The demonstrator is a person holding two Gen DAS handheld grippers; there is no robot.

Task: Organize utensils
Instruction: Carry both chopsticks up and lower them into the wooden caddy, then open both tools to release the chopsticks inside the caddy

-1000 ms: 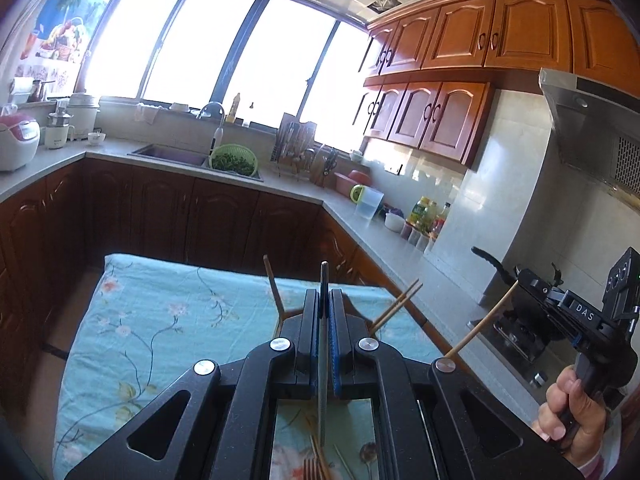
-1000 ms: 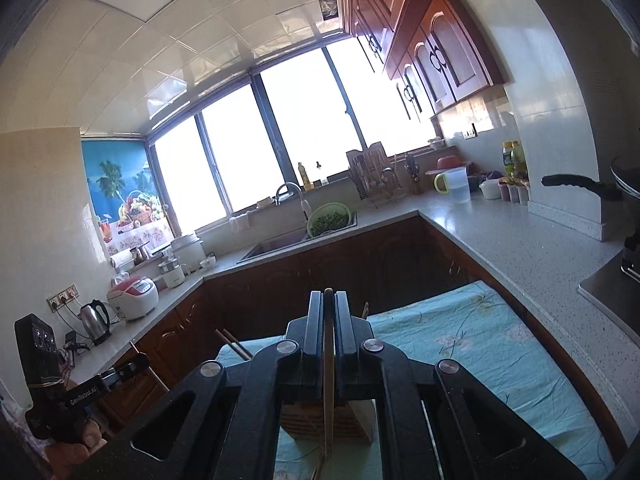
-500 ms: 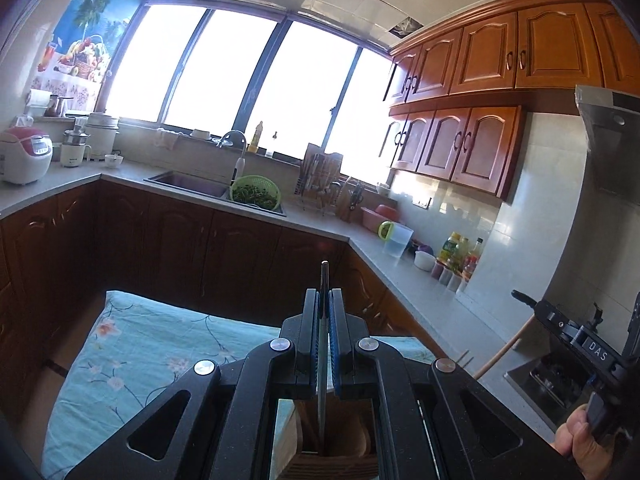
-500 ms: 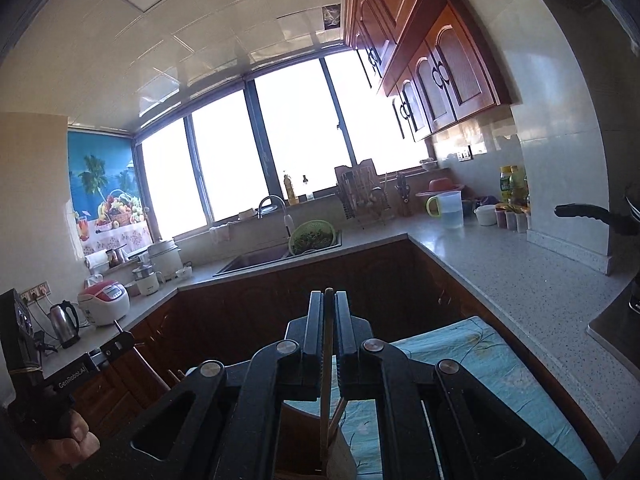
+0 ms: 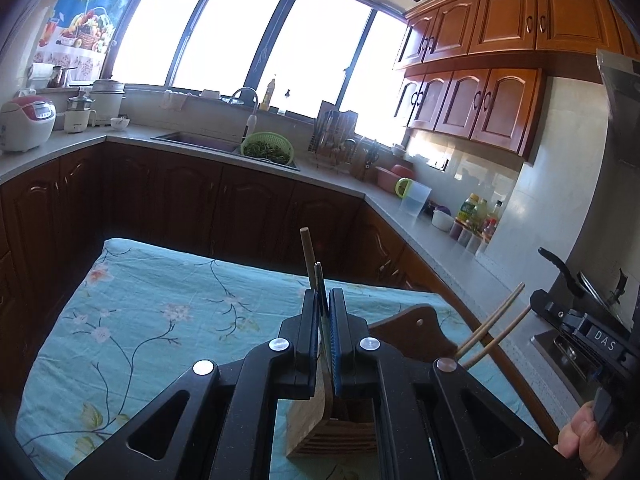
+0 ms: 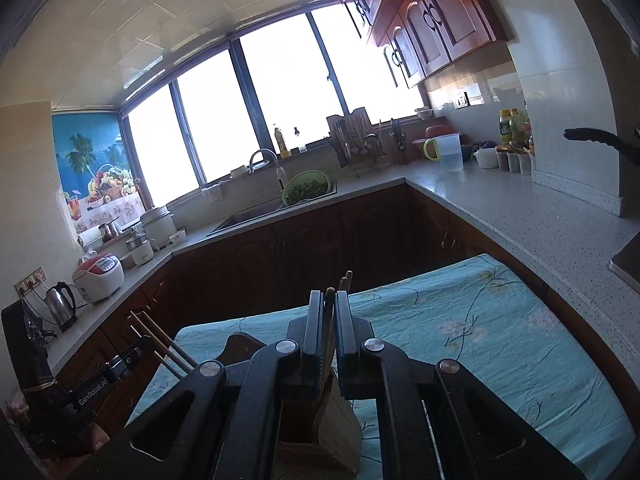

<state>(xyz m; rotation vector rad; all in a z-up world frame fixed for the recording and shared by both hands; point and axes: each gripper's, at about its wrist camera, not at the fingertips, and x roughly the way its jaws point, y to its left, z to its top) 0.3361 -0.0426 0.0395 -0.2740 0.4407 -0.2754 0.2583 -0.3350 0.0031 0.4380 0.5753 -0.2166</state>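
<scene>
Left hand-held gripper clamps a thin metal utensil; right hand-held gripper clamps a chopstick. Both sit above the wooden holder on the cloth-covered tabletop.

Wooden utensil holder on the tablecloth, sink on the counter beyond.

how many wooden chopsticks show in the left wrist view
3 chopsticks: one upright behind the left gripper's tips, two leaning right from the wooden holder toward the right gripper. Others may be hidden behind the gripper.
</scene>
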